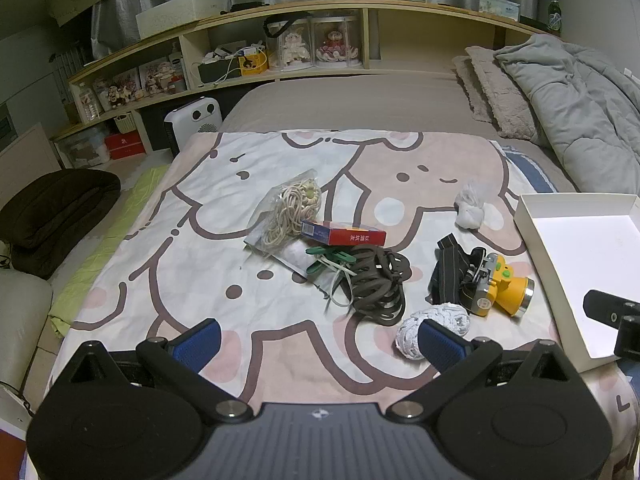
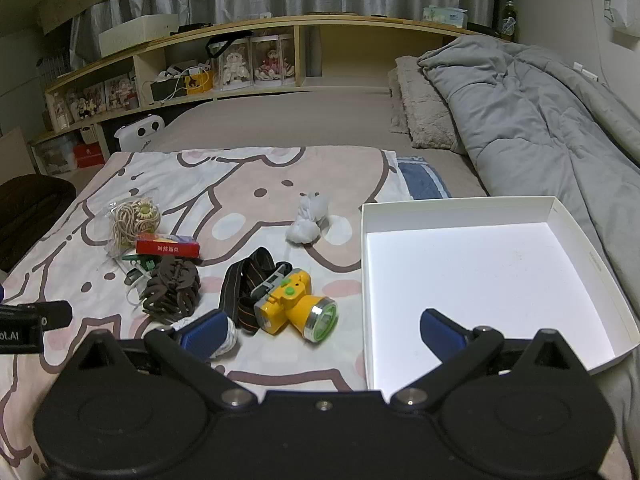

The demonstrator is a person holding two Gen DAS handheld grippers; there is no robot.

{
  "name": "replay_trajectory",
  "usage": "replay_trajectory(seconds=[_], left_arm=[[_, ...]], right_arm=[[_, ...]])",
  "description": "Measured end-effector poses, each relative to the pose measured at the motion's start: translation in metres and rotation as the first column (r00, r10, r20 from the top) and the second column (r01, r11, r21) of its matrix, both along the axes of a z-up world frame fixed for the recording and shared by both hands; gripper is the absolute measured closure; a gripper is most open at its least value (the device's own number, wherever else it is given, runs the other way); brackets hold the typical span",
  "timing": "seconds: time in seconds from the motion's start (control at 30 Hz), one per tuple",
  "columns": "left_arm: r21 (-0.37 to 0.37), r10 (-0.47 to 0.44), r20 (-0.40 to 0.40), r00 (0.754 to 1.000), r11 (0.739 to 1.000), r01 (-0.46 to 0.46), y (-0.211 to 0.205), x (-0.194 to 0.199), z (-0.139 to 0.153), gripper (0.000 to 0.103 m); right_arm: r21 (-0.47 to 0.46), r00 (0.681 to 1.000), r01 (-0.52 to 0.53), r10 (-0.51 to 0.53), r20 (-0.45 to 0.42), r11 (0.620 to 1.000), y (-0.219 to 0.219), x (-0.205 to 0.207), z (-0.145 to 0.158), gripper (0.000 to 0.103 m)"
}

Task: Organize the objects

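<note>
On a cartoon-print sheet [image 1: 168, 248] lie a bag of beige cord [image 1: 286, 210], a red box [image 1: 343, 234], green clips [image 1: 328, 258], a brown strap bundle [image 1: 378, 286], a yellow headlamp [image 1: 502, 290] with a dark band, and two white cloth balls [image 1: 470, 206] [image 1: 440, 326]. A white tray [image 2: 480, 276] lies at the right, with nothing in it. My left gripper [image 1: 318, 346] is open and empty near the front edge, its right finger by the near cloth ball. My right gripper [image 2: 320, 334] is open and empty, straddling the tray's left wall just in front of the headlamp [image 2: 296, 304].
A grey duvet [image 2: 540, 120] and pillows [image 2: 424, 112] lie at the back right of the bed. A wooden shelf [image 1: 280, 40] with dolls and boxes runs behind. A white heater [image 1: 194, 122] and a dark cushion [image 1: 52, 208] are on the floor at left.
</note>
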State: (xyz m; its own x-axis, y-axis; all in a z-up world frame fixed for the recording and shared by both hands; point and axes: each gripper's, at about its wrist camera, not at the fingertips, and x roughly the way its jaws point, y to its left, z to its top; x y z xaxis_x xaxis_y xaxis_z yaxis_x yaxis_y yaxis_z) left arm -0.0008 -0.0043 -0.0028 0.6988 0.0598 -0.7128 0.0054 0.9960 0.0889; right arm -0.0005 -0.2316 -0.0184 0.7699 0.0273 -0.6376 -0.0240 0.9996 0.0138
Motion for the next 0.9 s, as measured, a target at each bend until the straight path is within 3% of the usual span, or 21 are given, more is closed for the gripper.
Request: replay_trajectory(seconds=[0.9], left_arm=[[-0.001,0.003,0.000,1.000,1.000,-0.003,0.0000,0.0004,-0.0003,0.000]], right_arm=[[0.000,1.000,0.001,-0.001,-0.004,1.000,0.0000,0.0008,-0.0006,0.000]])
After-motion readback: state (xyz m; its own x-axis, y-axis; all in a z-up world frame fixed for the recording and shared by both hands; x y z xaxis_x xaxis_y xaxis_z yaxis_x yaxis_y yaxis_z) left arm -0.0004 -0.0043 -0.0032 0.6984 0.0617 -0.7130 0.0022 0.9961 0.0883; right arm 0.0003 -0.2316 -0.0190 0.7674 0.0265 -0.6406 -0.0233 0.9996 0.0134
